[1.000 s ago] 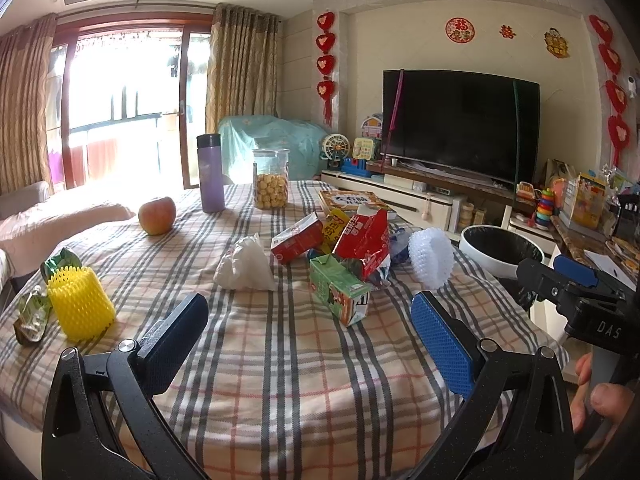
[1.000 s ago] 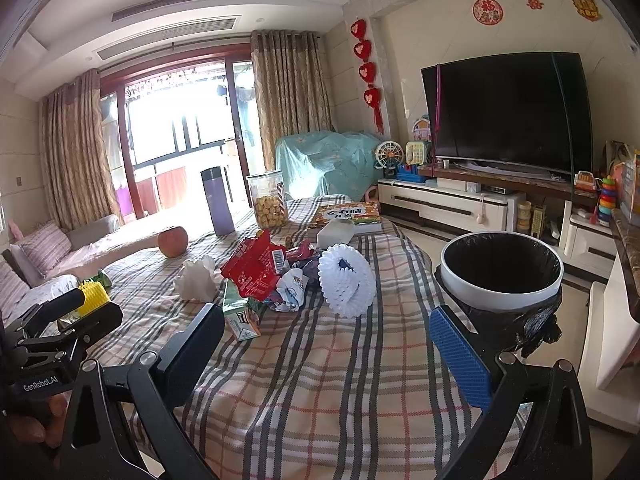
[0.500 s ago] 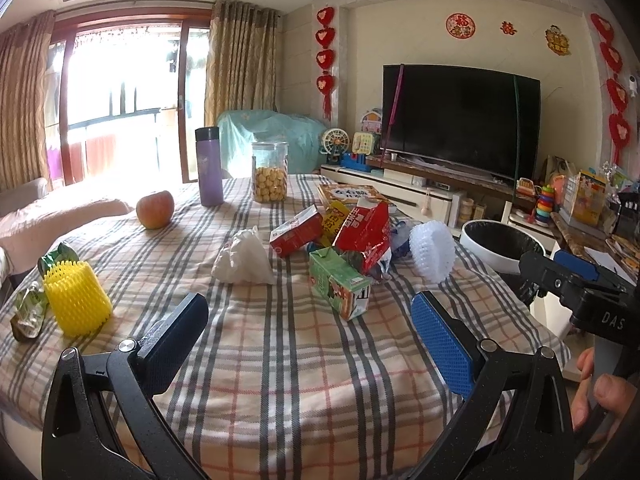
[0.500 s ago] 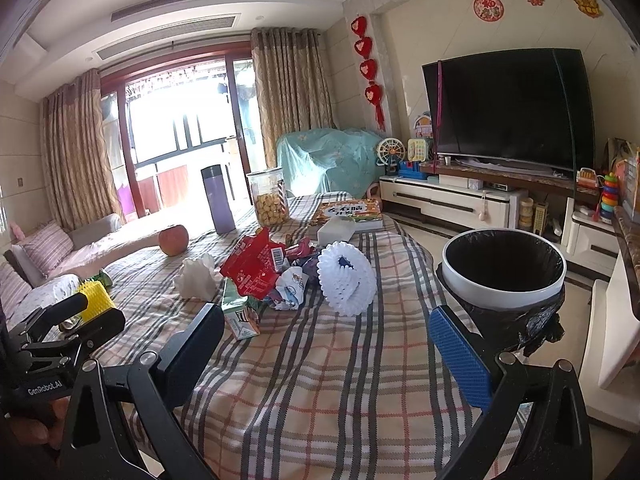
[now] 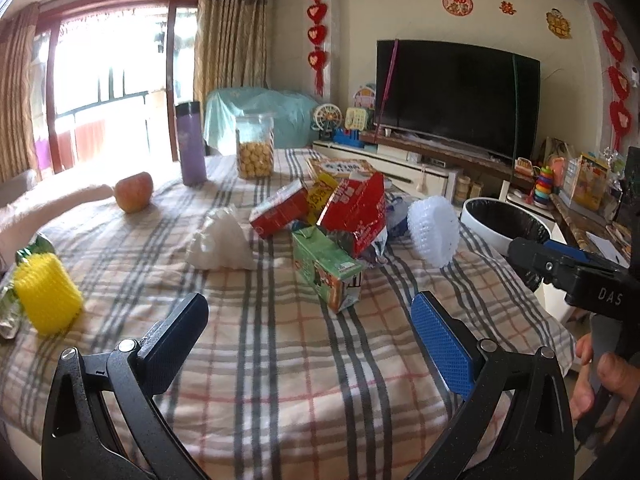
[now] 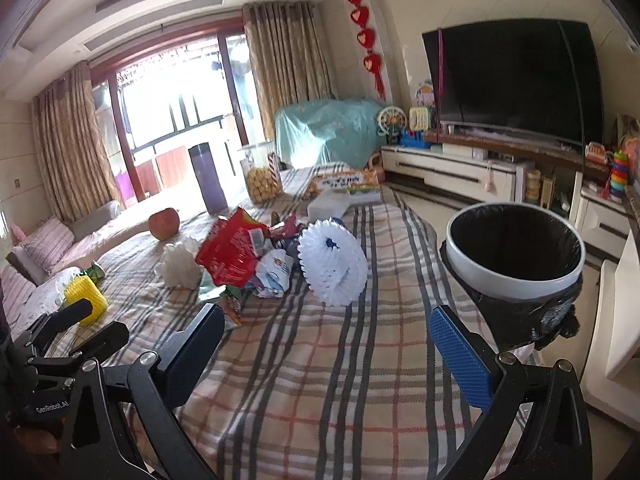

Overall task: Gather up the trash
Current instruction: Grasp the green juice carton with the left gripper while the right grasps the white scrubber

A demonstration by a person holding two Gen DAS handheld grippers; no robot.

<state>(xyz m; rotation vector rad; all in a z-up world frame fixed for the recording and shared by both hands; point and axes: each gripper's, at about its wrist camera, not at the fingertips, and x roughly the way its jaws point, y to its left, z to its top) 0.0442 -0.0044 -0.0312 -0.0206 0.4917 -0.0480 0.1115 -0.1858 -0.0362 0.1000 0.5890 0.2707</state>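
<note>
A heap of trash lies mid-table on the plaid cloth: a green carton [image 5: 326, 268], a red snack bag [image 5: 356, 210], a red box [image 5: 278, 210], a crumpled white tissue [image 5: 220, 242] and a white foam net [image 5: 434, 230]. A yellow foam net [image 5: 46, 292] sits at the left edge. My left gripper [image 5: 308, 304] hangs open, short of the carton, holding nothing. My right gripper [image 6: 325, 314] is open and empty too, short of the white foam net [image 6: 332, 266]. The black-lined bin [image 6: 516, 276] stands beside the table's right edge.
An apple [image 5: 134, 192], a purple bottle [image 5: 192, 144], a jar of snacks [image 5: 254, 146] and a flat printed box [image 5: 340, 166] stand at the far end. A TV [image 5: 456, 96] and low cabinet line the right wall. A hand [image 5: 600, 380] holds the right gripper's handle.
Both cameras have drifted slightly, so the table items sit a little higher in view. Both grippers stay open. Nothing on the table has moved.
</note>
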